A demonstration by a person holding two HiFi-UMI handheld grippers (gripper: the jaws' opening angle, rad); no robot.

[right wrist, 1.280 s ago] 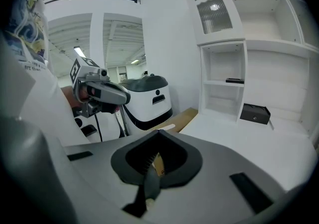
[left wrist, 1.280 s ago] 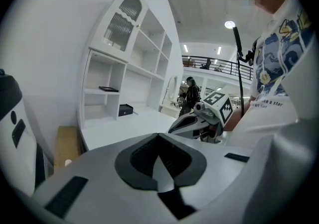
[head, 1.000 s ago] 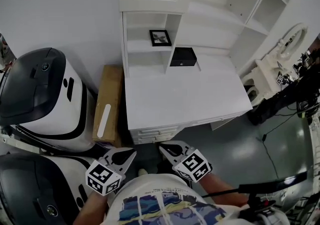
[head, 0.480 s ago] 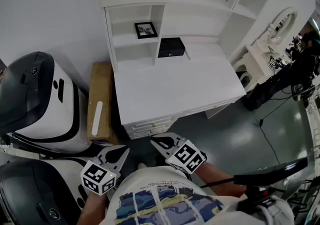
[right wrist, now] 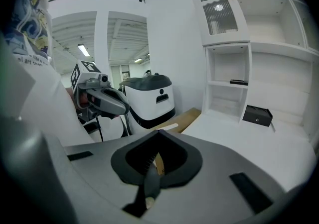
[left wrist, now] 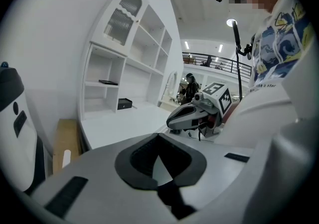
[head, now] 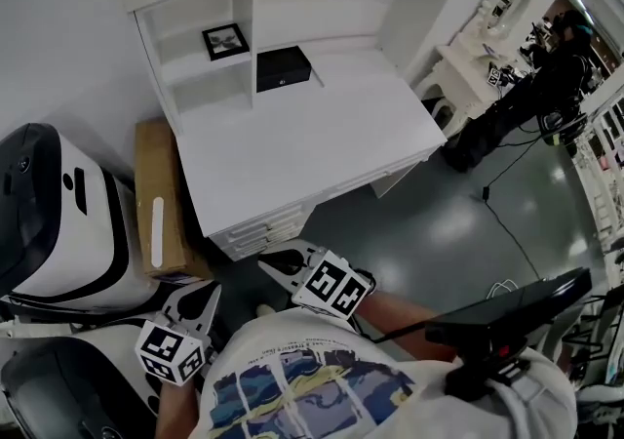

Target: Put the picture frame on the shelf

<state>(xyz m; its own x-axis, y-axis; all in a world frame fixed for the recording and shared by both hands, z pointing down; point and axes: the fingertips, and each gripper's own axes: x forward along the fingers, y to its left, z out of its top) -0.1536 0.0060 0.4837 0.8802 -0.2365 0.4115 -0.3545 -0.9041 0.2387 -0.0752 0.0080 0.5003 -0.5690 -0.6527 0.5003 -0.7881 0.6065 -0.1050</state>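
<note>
Desktop (head: 312, 139) bare; black box (head: 283, 67) beside shelf bay (head: 207, 91); carton (head: 156, 198) flanks left edge.

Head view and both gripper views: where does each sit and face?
Head view: on the person's head, facing steeply down at the white desk; shirt, left tool and right tool show below.
Left gripper view: on the left tool, along its shut jaws toward the desk; right tool and shirt at right.
Right gripper view: on the right tool, along its shut jaws toward the desk; left tool and shirt at left.
Shared: all show the picture frame on the shelf and the black box.
</note>
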